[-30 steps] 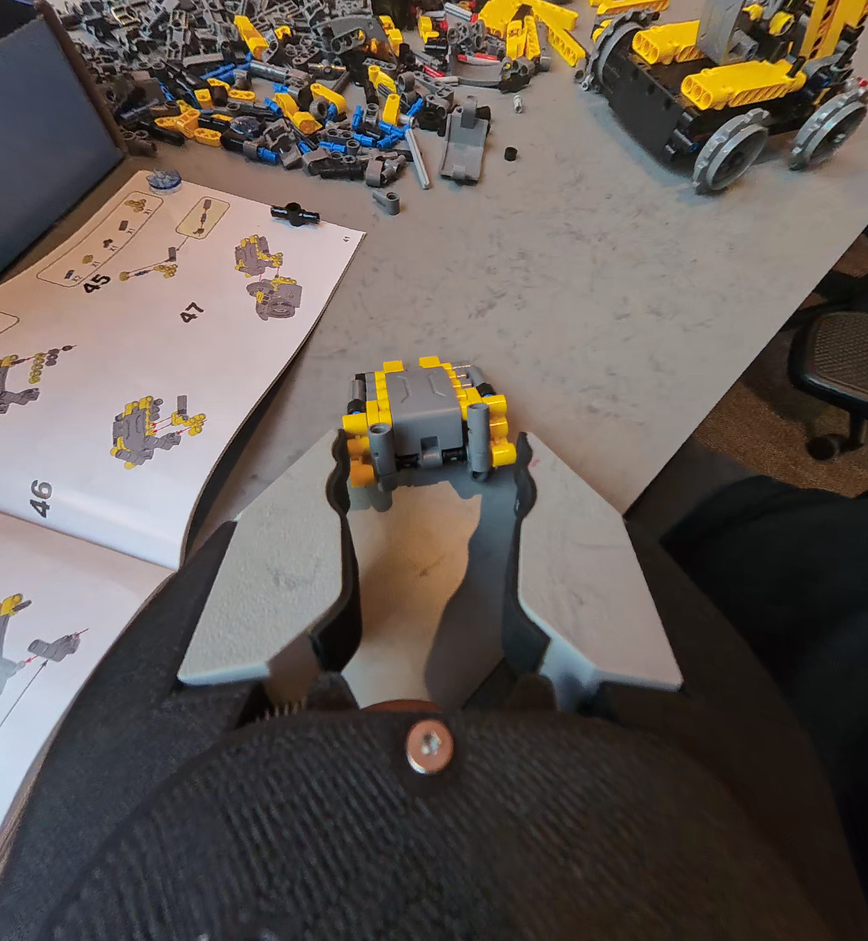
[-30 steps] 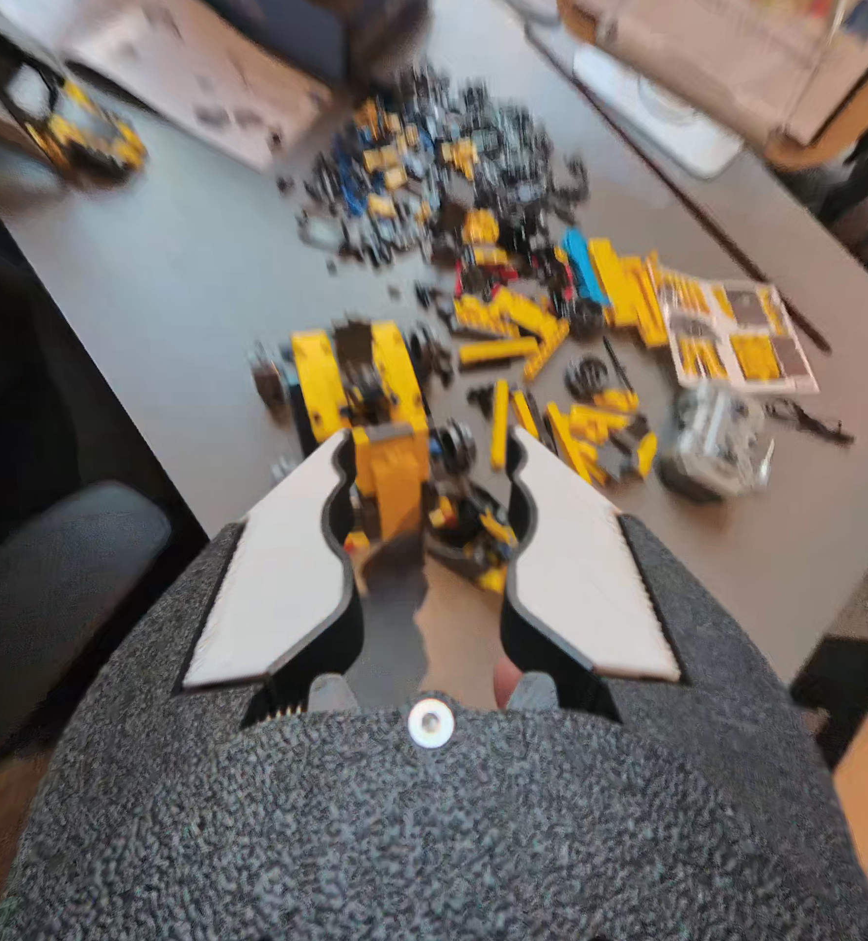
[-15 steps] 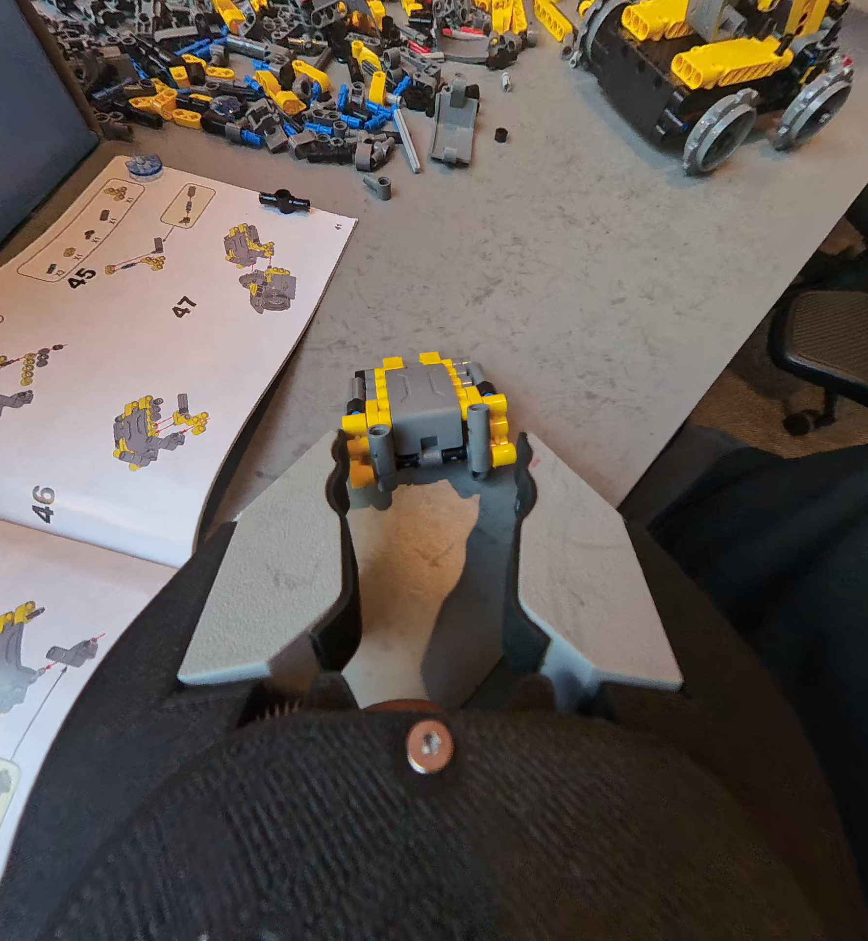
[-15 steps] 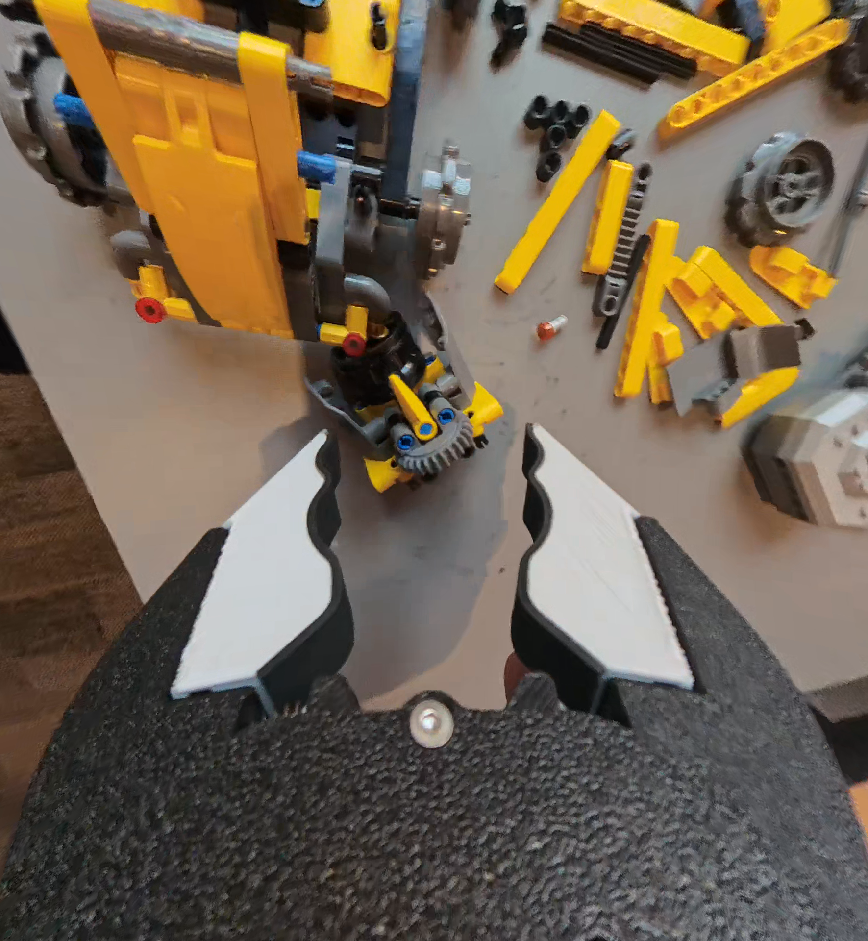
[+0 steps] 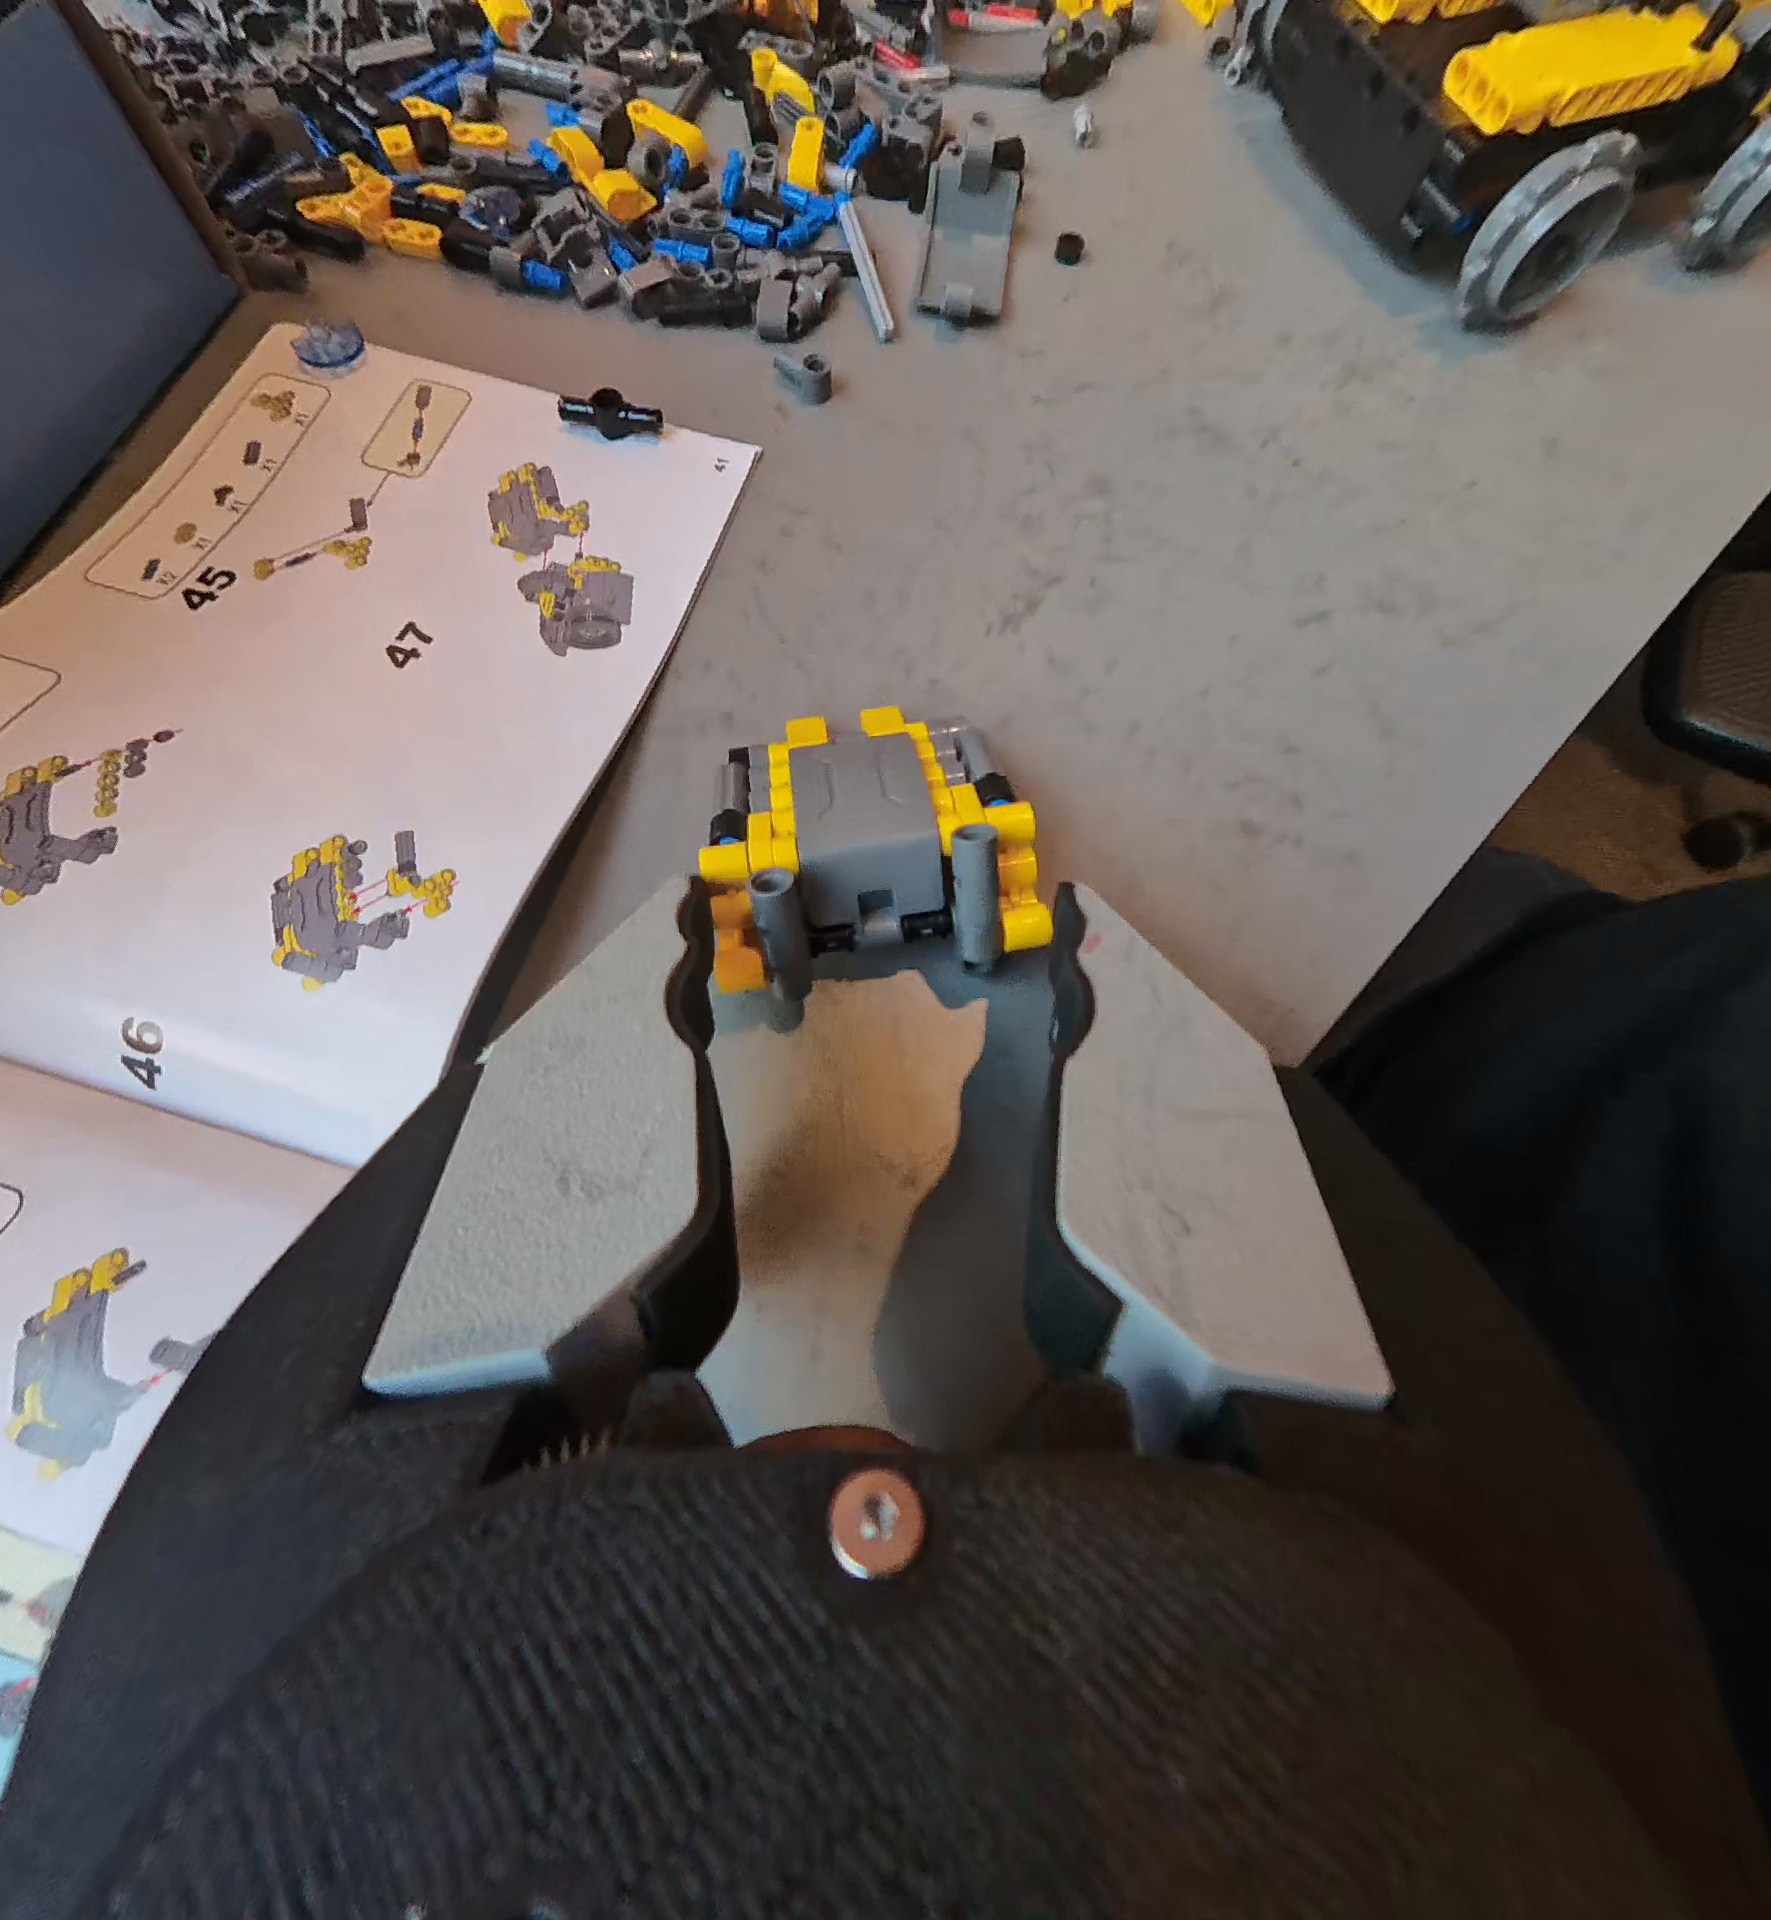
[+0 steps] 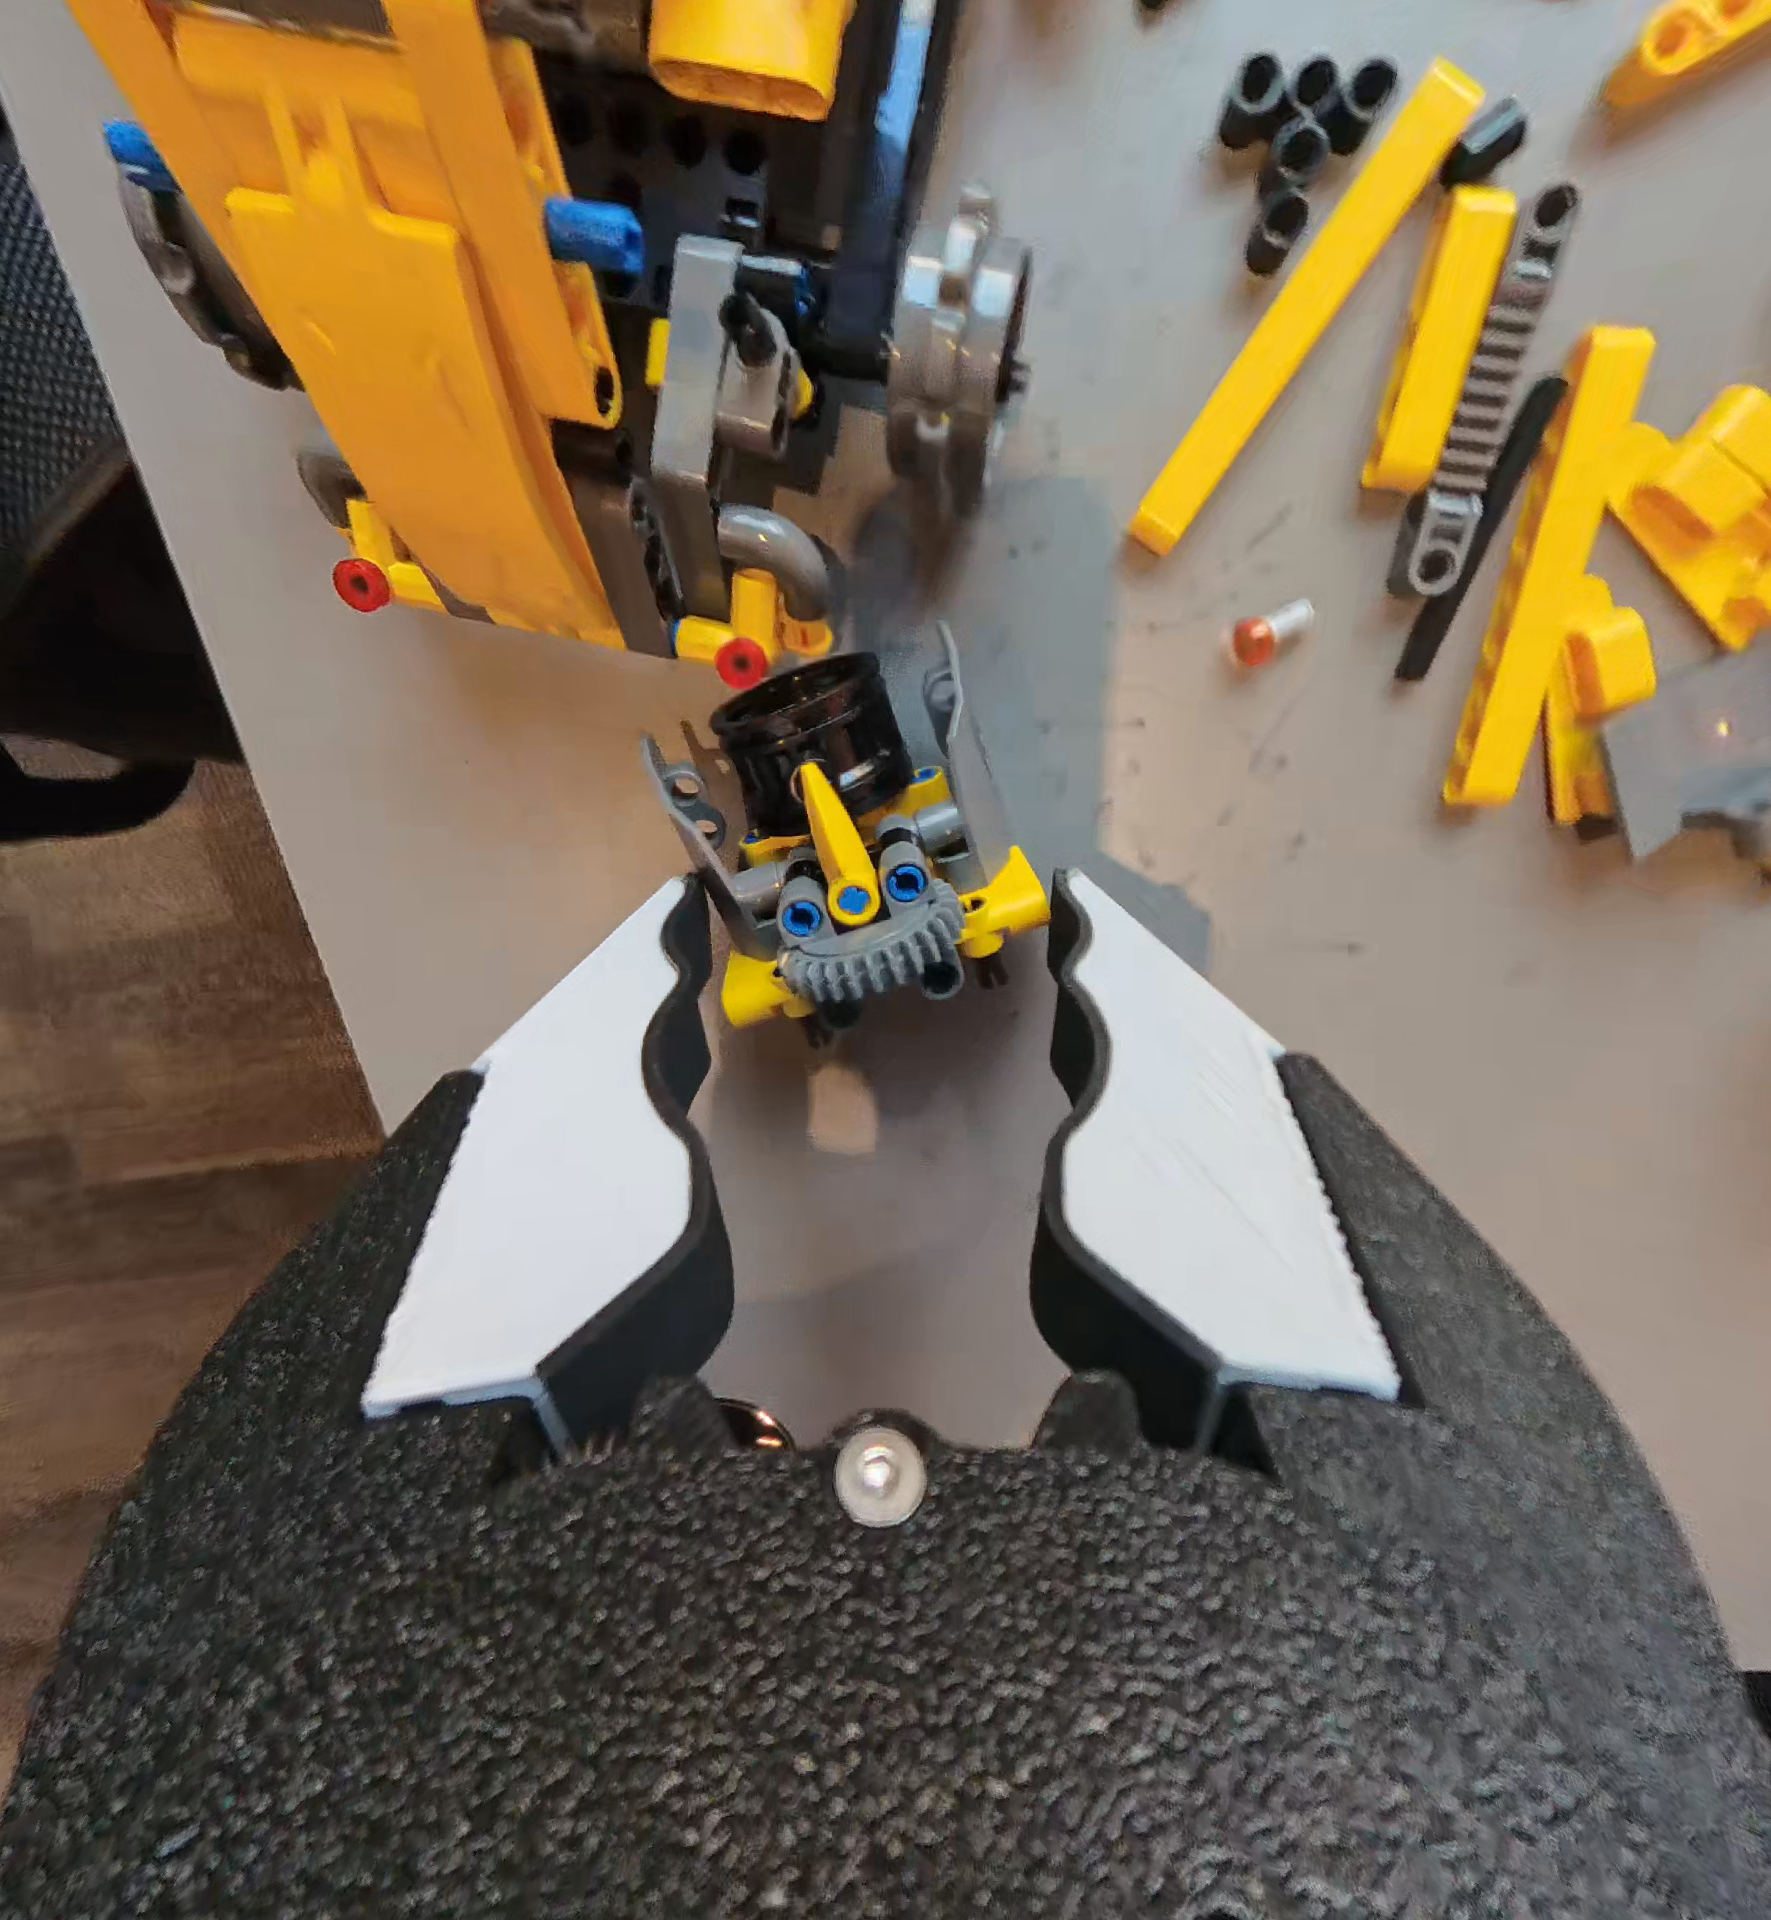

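Grey-and-yellow brick module (image 5: 865,842) sitting clamped between left gripper (image 5: 873,925) fingers above the desk (image 5: 1224,540); light, rigid, studs liable to pop apart. Right gripper (image 6: 873,914) fingers gaping around geared subassembly (image 6: 860,883), not touching.

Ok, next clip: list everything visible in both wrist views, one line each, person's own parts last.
grey-and-yellow block assembly: one, gripped between the left claw's fingertips.
instruction booklet: one, white, open, left on the table.
loose parts pile: many, black, blue, yellow, grey, far side of the table.
wheeled model: one, yellow and black, grey wheels, far right.
small geared assembly: one, yellow, grey, black, just ahead of the right claw's tips.
yellow beams: several, right of it.
table: one, grey.
office chair: one, black, beside the table.
left claw: shut on the block assembly.
right claw: open.
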Demonstrator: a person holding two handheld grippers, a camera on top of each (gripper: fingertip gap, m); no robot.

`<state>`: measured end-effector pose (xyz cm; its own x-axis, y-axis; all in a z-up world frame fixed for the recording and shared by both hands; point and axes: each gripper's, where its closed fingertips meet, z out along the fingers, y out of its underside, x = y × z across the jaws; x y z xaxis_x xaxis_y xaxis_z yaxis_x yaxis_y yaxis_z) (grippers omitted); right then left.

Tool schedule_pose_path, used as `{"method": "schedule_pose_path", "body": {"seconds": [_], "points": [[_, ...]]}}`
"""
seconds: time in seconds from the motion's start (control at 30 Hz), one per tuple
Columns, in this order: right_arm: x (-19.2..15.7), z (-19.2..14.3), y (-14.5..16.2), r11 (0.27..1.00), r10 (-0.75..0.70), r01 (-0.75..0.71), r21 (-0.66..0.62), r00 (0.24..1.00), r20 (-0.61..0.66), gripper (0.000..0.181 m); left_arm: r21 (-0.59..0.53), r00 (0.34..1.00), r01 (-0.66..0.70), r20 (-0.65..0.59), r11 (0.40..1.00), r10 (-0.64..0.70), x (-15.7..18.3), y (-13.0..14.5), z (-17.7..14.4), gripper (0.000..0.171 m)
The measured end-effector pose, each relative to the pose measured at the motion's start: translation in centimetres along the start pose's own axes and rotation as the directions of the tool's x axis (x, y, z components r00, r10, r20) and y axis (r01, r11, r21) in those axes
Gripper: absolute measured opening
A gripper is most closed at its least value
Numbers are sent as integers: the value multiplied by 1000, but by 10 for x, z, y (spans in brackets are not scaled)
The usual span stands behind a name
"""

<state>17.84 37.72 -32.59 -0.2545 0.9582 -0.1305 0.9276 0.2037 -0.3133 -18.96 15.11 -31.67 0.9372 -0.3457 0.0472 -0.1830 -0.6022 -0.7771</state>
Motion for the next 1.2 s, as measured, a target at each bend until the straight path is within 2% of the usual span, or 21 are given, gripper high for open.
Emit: {"method": "schedule_pose_path", "body": {"seconds": [0.13,0.3,0.4,0.53,0.67,1.0,1.2], "points": [[3,-8,11,991,107,-103,87,994,-35,63,15,1000,5,-10,1000,-5,0,2,-3,63],[3,-12,11,953,208,-196,231,978,-30,63,27,1000,-1,-15,1000,2,-2,5,-6,63],[0,-2,17,953,237,-226,201,971,-33,62,27,1000,-6,-17,1000,6,-3,8,-8,63],[-2,0,14,939,275,-260,225,961,-35,67,37,1000,0,-12,999,1,-5,11,-11,63],[-2,0,14,939,279,-258,229,958,-68,62,45,1000,2,-5,999,-2,-7,11,-12,62],[-9,-8,15,847,377,-354,396,926,22,61,64,1000,-7,-3,998,7,-6,11,-14,62],[-10,-23,8,823,372,-335,458,928,9,61,81,1000,-10,-2,997,10,-6,10,-15,62]]}}
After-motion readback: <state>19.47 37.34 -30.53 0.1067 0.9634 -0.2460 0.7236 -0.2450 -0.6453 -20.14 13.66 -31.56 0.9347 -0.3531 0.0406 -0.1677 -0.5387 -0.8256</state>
